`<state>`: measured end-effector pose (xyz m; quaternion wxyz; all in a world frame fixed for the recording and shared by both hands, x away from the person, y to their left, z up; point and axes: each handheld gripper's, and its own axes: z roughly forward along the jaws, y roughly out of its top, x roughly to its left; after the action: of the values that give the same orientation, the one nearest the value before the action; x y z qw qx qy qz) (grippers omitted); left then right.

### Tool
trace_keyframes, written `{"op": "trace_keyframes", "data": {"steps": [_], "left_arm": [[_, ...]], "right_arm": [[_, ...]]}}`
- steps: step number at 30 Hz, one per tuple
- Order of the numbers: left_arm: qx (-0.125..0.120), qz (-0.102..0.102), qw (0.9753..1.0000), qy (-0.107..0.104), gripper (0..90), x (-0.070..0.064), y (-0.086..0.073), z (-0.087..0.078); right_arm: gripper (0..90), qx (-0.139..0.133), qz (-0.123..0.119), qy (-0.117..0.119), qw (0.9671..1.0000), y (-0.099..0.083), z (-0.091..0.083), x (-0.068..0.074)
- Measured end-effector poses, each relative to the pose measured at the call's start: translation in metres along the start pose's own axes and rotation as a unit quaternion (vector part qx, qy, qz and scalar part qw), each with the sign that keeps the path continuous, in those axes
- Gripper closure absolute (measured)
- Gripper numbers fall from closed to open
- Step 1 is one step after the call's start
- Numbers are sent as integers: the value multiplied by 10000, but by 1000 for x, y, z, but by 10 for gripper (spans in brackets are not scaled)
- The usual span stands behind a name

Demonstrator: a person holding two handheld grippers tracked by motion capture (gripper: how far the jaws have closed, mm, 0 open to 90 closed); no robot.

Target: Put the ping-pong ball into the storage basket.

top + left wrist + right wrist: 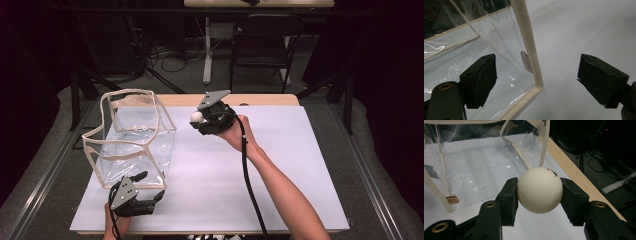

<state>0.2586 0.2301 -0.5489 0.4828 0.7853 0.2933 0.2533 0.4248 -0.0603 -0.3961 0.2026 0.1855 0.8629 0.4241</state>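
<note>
Presently the right claw (199, 119) is pinching a white ball (196, 117), one black pad on each side of it, with the ball sitting proud above the pads in the right gripper view (539, 190). It is held in the air above the far part of the table (280, 170), just beside the clear plastic bag (131, 137) with its cream-coloured edging.

The bag stands open-topped on the left half of the table, its frame leaning and somewhat skewed. From the ball, the bag's mouth lies to the claw's left and slightly nearer the person; the top rim at that corner is close to the ball, though not touching it as far as can be seen. In the right gripper view the bag wall (474, 162) and a vertical edging strip stand directly ahead of the ball.

The left claw (151, 186) is spread wide and holds nothing. It sits low at the bag's near bottom corner, and in the left gripper view that corner's edging (530, 52) runs up between the two pads without contact.

Assessment: the right hand is the nearer to the opening. The ball must pass over the rim before release; the limp rim may deflect it unless the left claw steadies the corner.
</note>
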Motion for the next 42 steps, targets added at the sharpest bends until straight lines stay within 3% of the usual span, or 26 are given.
{"op": "trace_keyframes", "data": {"steps": [42], "left_arm": [[-27, -5, 10000, 5, 161, 1, 0, -1]], "right_arm": [[506, -100, -199, 87, 9997, 44, 9, 2]]}}
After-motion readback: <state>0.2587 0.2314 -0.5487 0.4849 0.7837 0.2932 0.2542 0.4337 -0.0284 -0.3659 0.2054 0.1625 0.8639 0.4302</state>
